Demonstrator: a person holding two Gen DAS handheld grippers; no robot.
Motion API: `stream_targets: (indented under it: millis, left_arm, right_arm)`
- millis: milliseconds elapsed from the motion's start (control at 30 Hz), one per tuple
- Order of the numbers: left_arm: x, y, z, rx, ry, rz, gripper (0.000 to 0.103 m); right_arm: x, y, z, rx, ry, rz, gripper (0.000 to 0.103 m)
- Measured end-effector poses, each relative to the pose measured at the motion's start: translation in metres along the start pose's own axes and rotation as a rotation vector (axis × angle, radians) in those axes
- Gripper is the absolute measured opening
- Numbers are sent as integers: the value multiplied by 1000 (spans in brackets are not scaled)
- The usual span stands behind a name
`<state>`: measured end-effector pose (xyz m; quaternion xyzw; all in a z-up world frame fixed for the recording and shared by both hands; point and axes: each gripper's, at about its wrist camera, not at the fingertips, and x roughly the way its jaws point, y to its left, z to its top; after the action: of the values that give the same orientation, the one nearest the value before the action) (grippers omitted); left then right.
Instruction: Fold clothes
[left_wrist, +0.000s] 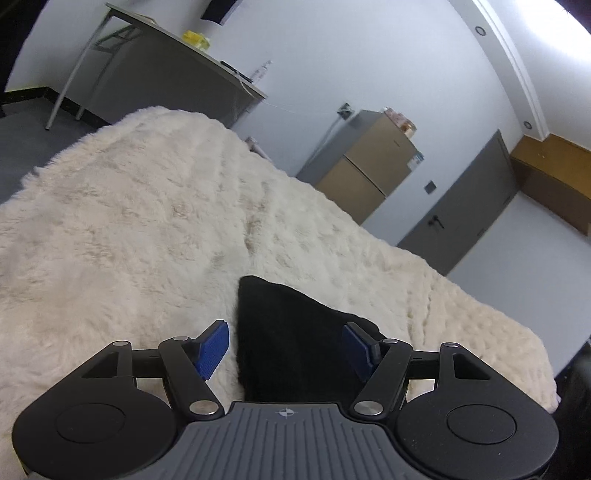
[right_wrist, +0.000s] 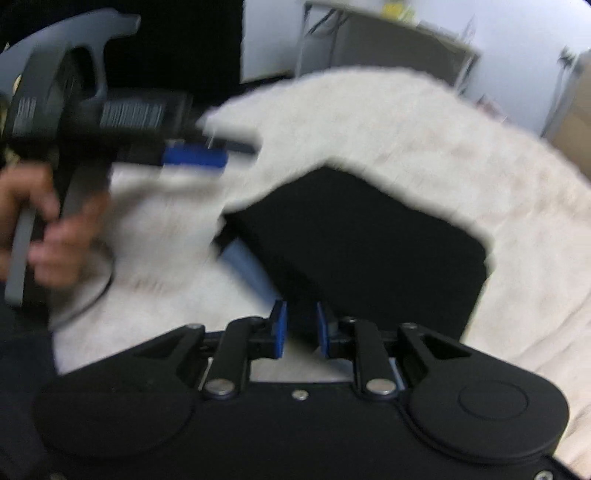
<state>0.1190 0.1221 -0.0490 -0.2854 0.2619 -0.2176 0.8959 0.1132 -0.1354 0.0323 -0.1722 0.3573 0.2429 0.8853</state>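
Observation:
A black garment (right_wrist: 362, 243) lies folded into a compact block on a cream fluffy blanket (right_wrist: 388, 122). In the left wrist view its corner (left_wrist: 291, 343) lies between the blue pads of my left gripper (left_wrist: 286, 347), which is open and hovers over it. My right gripper (right_wrist: 300, 325) is at the garment's near edge, jaws narrowly apart with nothing clearly clamped; the frame is blurred. The left gripper also shows in the right wrist view (right_wrist: 195, 157), held by a hand (right_wrist: 44, 225), apart from the garment.
The blanket (left_wrist: 147, 206) covers the whole work surface. Behind it stand a grey desk (left_wrist: 166, 66), a gold fridge (left_wrist: 365, 173) and a grey door (left_wrist: 465, 210). The blanket's right edge (left_wrist: 546, 369) drops off nearby.

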Motion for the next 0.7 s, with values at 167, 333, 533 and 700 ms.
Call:
stream_targets:
  millis: [167, 333, 533, 700]
  left_arm:
    - [8, -14, -4, 82, 23, -13, 69]
    - [18, -29, -15, 182, 69, 14, 69]
    - [32, -37, -31, 249, 150, 53, 84]
    - [47, -38, -41, 287, 250, 136, 84]
  right_arm:
    - [8, -27, 10, 129, -66, -154, 40]
    - [28, -9, -22, 109, 24, -127, 48]
    - [24, 22, -53, 26, 75, -15, 65]
    - [-9, 7, -35, 75, 5, 83, 58]
